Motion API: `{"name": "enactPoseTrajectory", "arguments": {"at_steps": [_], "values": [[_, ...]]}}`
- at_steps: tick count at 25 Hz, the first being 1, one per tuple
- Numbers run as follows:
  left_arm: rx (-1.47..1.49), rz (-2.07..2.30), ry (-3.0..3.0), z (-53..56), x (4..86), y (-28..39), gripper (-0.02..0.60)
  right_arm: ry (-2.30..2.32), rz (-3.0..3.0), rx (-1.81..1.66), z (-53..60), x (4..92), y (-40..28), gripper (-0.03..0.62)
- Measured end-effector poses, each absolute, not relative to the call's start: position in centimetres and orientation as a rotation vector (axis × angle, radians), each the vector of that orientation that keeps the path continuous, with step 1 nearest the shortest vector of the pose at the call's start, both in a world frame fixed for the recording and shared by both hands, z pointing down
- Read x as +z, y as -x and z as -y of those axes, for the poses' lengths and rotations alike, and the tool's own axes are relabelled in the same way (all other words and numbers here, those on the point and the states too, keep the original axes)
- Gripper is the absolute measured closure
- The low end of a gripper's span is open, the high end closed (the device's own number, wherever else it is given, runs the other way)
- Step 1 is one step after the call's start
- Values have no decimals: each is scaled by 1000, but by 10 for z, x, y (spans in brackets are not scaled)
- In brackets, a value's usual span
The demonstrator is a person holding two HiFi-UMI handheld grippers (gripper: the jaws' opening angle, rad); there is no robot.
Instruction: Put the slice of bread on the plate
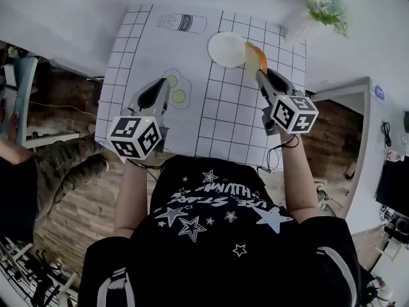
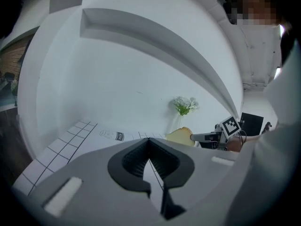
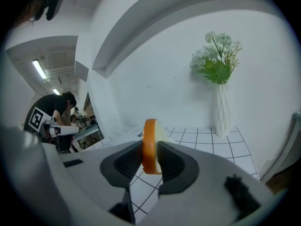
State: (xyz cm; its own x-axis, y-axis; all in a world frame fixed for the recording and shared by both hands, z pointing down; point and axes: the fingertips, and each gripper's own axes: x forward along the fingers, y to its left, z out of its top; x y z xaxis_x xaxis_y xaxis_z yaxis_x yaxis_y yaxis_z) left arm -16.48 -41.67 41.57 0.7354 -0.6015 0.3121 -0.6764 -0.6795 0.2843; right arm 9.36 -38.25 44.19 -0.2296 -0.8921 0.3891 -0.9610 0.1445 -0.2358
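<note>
orange crust facing you, that's the slice of bread (image 1: 255, 57), pinched in your right gripper (image 1: 261, 73). the jaws stand fairly wide, the pads pressing the slice's two flat faces, so it's held on edge, upright, sticking out past the tips.

now the relation that counts: the plate (image 1: 225, 48) sits at the far end of the gridded mat (image 1: 230, 120), and in the head view the slice hangs right at the plate's right rim. so the plate lies to the left of the bread and just beside it. i can't tell whether the slice clears the rim or touches it. the slice's broad faces point sideways, not down, so my read is that you'll need to carry it left over the middle and tip it flat before you let go.

your right hand is by far the nearer one. your left gripper (image 1: 164, 85) is well apart from the plate, down the left side of the mat over the printed eggs, its jaw tips meeting with nothing between them.

the count: one slice, one plate, two grippers, one vase of flowers (image 1: 319, 8) off the mat's far right corner.
</note>
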Motion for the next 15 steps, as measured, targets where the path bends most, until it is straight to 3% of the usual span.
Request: {"name": "enactPoseTrajectory", "arguments": {"at_steps": [9,15], "values": [[254,870,-2593,467,417,177,572,-1815,2022,453,436,458,-79,494],[260,833,-2570,472,427,189,572,-1617,1816,111,464,472,-58,496]]}}
